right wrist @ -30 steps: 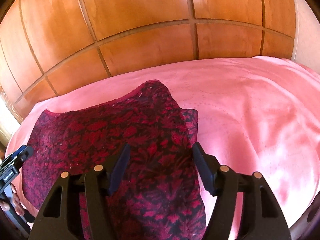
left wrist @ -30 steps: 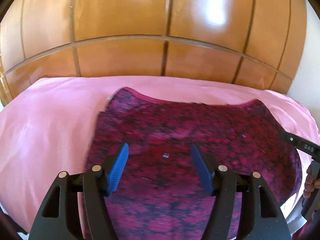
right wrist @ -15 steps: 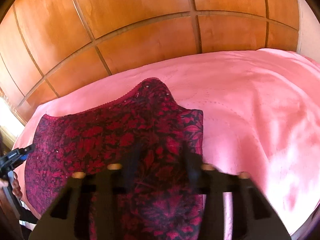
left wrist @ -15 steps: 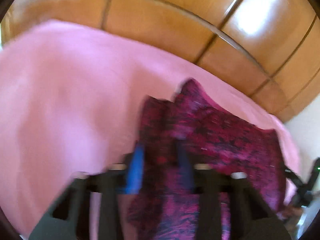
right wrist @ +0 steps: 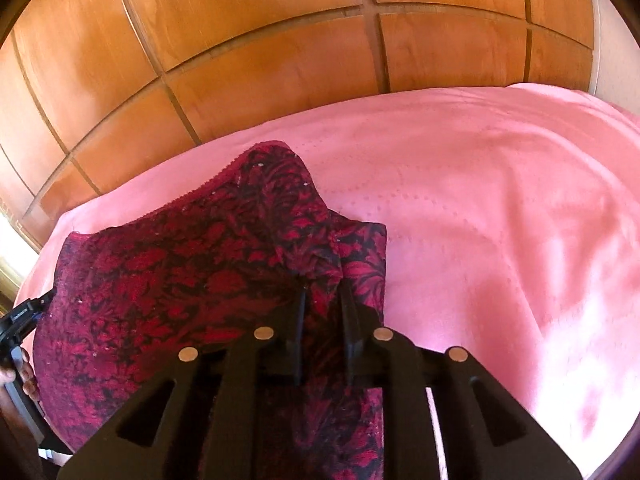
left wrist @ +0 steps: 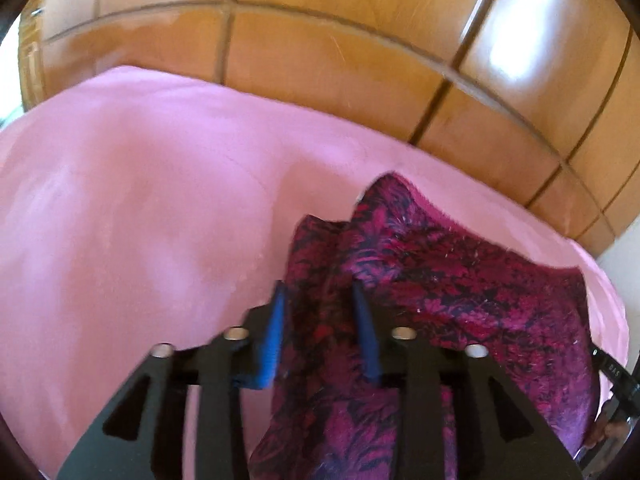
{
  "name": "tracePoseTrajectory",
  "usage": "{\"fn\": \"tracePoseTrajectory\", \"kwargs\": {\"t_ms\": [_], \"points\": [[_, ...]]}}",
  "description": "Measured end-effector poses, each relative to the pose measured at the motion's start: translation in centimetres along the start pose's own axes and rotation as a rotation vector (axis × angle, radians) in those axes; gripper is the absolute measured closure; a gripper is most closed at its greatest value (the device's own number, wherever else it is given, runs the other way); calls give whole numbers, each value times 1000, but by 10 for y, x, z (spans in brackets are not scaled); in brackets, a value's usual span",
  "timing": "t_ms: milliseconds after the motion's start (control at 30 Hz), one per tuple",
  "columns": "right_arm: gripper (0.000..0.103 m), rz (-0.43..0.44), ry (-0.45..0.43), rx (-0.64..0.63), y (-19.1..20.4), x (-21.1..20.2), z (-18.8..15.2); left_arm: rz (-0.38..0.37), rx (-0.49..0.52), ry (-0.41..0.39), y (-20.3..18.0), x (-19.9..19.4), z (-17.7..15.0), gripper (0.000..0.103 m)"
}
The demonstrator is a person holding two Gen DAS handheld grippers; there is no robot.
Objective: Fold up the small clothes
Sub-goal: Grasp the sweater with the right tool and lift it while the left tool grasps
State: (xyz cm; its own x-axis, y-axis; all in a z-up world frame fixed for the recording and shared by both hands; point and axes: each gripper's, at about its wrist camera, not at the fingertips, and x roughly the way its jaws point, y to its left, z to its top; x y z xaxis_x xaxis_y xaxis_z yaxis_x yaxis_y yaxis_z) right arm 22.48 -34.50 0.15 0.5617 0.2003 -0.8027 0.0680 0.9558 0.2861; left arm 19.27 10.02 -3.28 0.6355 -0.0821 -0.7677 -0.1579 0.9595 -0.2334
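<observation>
Garment first by task, though the biggest thing in both views is the wooden panelling [left wrist: 320, 60], glossy orange-brown boards with dark grooves that fill the upper half of each frame and catch a bright window glare at the upper right of the left wrist view. Below it spreads the pink bedspread [left wrist: 120, 240], smooth, with a faint dotted quilting pattern visible in the right wrist view [right wrist: 500, 220]; it takes up the middle and lower parts of both frames. A strip of pale wall [right wrist: 616, 48] shows at the right edge of the right wrist view.

On the bedspread lies the dark red floral garment [right wrist: 180, 280], a small knitted piece with a scalloped pink hem, occupying the lower left of the right wrist view and the lower right of the left wrist view [left wrist: 460, 300].

Its near edge is bunched up between the narrowed blue-padded fingers of the left gripper [left wrist: 318, 320]. The right gripper [right wrist: 322, 312] has its black fingers drawn close together, pinching a raised fold of the same cloth.

At the lower right edge of the left wrist view, white letters on a black part read "DAS" [left wrist: 614, 369]; anything more is cut off.
</observation>
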Motion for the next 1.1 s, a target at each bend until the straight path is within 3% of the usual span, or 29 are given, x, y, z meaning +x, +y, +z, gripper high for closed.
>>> {"fn": "tracePoseTrajectory", "kwargs": {"t_ms": [67,100,133,233,333,433,467,600,667,733,800,900,1100], "points": [[74,36,-3,28,-6,-10,1,19,3,-54,1,-22,-5,60],[54,47,-12,43,-10,-17,0,16,15,-76,-1,-33,-10,60],[45,55,-20,53,-14,-22,-1,1,26,-92,-3,-43,-15,60],[39,127,0,79,-29,-40,-17,-85,90,-123,-15,-71,-36,60],[36,196,45,110,-38,-47,-39,-220,137,-85,-31,-84,-60,60],[33,285,107,169,-46,-48,-68,-306,212,-46,-57,-88,-79,60],[33,290,110,175,-46,-49,-74,-343,242,-20,-71,-83,-85,60],[35,302,100,196,-49,-47,-80,-350,336,43,-105,-64,-102,60],[51,290,114,170,-46,-44,-78,-285,365,90,-115,-47,-109,60],[68,290,124,134,-39,-47,-75,-283,352,90,-116,-42,-111,60],[72,280,123,97,-30,-57,-71,-289,348,93,-114,-42,-110,60],[76,295,93,68,-16,-76,-60,-328,307,109,-102,-43,-105,60],[80,441,-15,-76,53,-132,-34,-398,241,134,-86,-42,-102,60]]}}
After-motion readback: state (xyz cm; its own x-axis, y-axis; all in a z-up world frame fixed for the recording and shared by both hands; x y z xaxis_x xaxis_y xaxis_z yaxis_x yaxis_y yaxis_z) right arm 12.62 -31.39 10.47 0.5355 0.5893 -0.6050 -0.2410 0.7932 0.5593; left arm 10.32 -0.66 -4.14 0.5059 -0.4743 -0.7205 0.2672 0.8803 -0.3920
